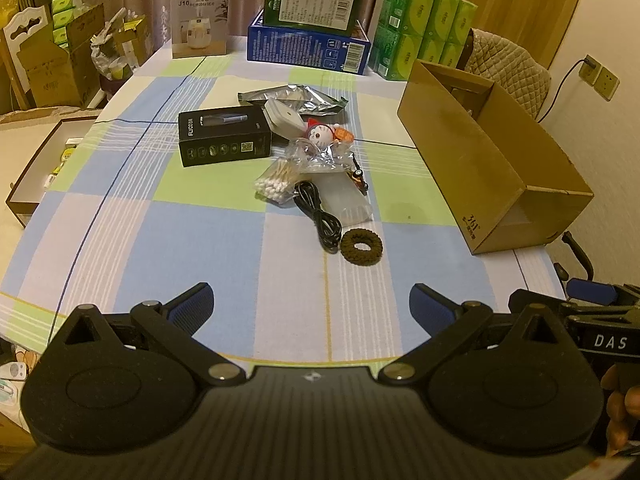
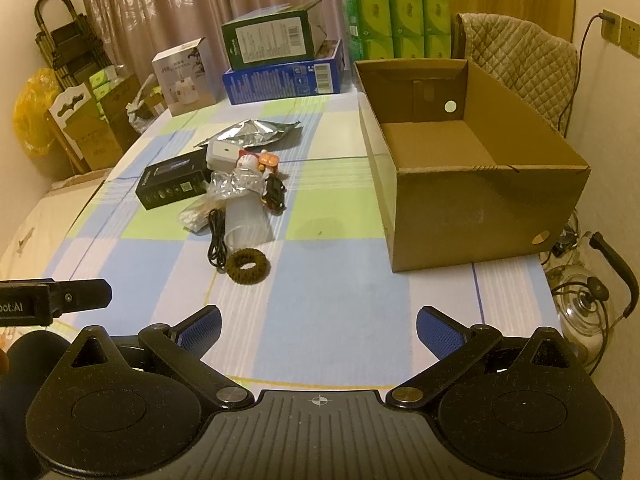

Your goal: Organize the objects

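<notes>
Both hand-held grippers, left (image 1: pixel 312 306) and right (image 2: pixel 318 330), sit at the bottom of frame with fingers spread apart, holding nothing. A clutter pile (image 1: pixel 308 152) lies mid-frame on the tabletop (image 1: pixel 200 248), the hair tie (image 1: pixel 361 242) nearest. The cardboard box (image 2: pixel 472 200) stands open at right.

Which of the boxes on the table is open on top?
The brown cardboard box at the right edge: its top is open and the inside looks bare. The black, blue, green and white boxes are all closed.
</notes>
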Action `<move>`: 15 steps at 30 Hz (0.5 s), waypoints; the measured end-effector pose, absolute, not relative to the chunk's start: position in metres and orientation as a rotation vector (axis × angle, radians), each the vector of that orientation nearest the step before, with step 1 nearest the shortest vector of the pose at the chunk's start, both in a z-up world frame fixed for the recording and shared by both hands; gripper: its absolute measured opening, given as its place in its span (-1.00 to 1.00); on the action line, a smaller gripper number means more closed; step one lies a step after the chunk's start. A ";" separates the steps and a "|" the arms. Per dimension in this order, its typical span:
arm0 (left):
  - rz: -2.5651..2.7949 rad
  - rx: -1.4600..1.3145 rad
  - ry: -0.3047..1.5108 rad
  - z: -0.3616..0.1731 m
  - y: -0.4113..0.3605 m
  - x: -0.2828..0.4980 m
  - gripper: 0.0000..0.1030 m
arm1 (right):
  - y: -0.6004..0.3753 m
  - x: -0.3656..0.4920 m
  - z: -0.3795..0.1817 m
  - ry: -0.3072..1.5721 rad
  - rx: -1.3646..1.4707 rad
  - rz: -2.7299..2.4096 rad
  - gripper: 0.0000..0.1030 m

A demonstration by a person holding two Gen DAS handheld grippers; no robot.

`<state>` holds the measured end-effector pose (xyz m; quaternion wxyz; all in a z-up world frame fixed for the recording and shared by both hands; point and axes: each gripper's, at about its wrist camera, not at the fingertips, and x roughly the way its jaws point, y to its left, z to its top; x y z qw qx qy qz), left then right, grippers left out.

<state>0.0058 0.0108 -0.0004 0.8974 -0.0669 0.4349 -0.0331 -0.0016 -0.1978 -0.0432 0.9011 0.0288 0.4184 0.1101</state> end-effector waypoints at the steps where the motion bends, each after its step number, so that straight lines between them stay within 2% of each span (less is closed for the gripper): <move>1: -0.070 -0.144 0.902 -0.001 0.012 0.007 0.99 | -0.197 -0.001 -0.044 0.868 0.055 0.230 0.96; 15: -0.025 -0.219 0.903 -0.017 0.048 0.040 0.99 | -0.163 0.033 -0.064 0.853 -0.008 0.380 0.95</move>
